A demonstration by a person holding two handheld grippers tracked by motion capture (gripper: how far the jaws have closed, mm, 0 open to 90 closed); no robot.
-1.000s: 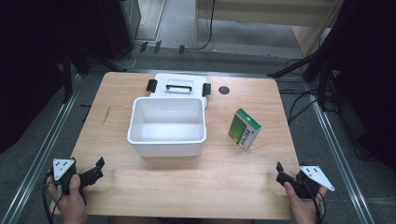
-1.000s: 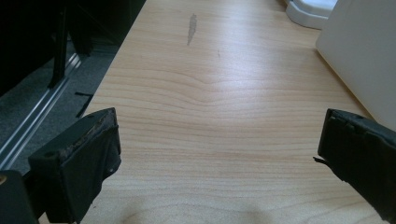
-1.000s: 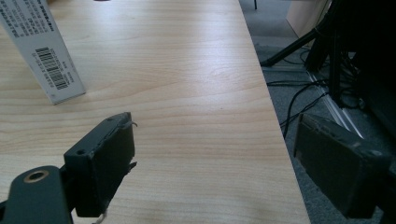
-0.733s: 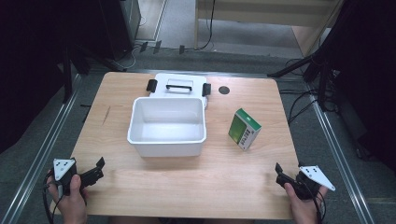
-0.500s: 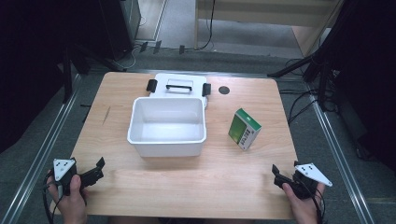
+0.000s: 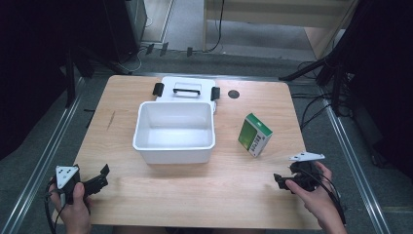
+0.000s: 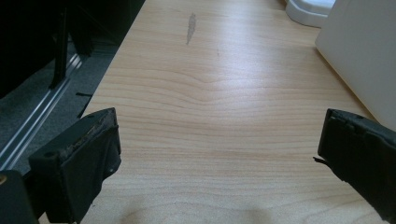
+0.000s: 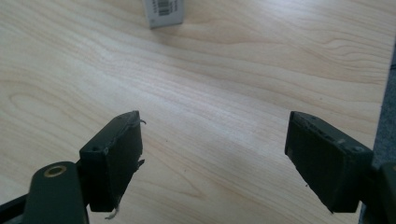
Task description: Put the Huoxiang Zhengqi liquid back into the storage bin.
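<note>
Wooden table (image 6: 126, 105) — tub (image 6: 174, 130), lid (image 6: 186, 88), carton (image 6: 254, 134)

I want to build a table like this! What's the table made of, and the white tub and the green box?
Table: looks like pale wood or a wood-look sheet; grain lines show. Tub: probably plastic, smooth, white, slightly shiny with rounded corners. Box: likely printed cardboard, with sharp folded edges and a barcode on one face.

Black left hand-held gripper (image 6: 100, 178) with grey three-cornered plate, black right hand-held gripper (image 6: 282, 181), trailing black cables, blocky jaws
</note>
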